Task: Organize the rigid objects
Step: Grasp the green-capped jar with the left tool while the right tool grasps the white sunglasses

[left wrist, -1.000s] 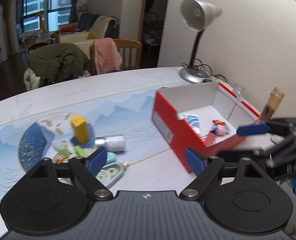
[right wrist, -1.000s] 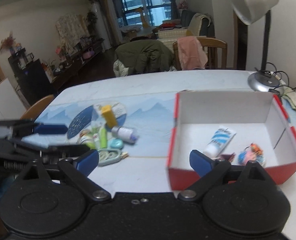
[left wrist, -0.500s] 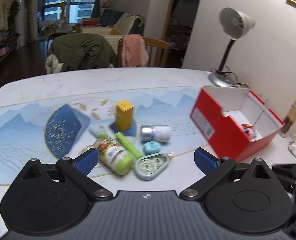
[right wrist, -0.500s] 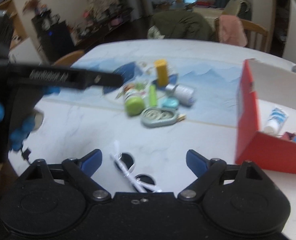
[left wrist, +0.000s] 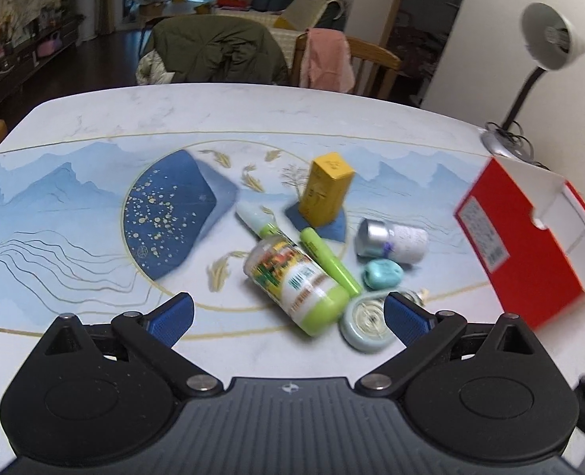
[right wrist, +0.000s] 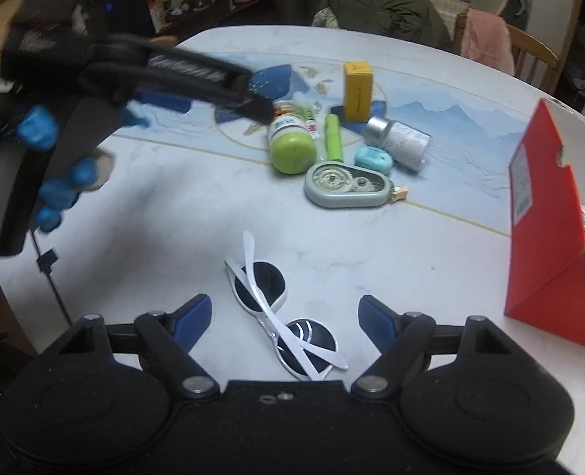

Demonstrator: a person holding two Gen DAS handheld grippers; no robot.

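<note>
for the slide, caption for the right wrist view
Open right tongs hover over white sunglasses on the table, red box alongside.

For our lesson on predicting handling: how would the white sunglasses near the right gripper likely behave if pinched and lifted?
The white sunglasses look thin-framed, so probably light. One slim temple arm sticks out loose across the lenses, so it may swing or snag when lifted. The dark round lenses look glossy, so the open right gripper could slip there; the bridge seems safer.
</note>
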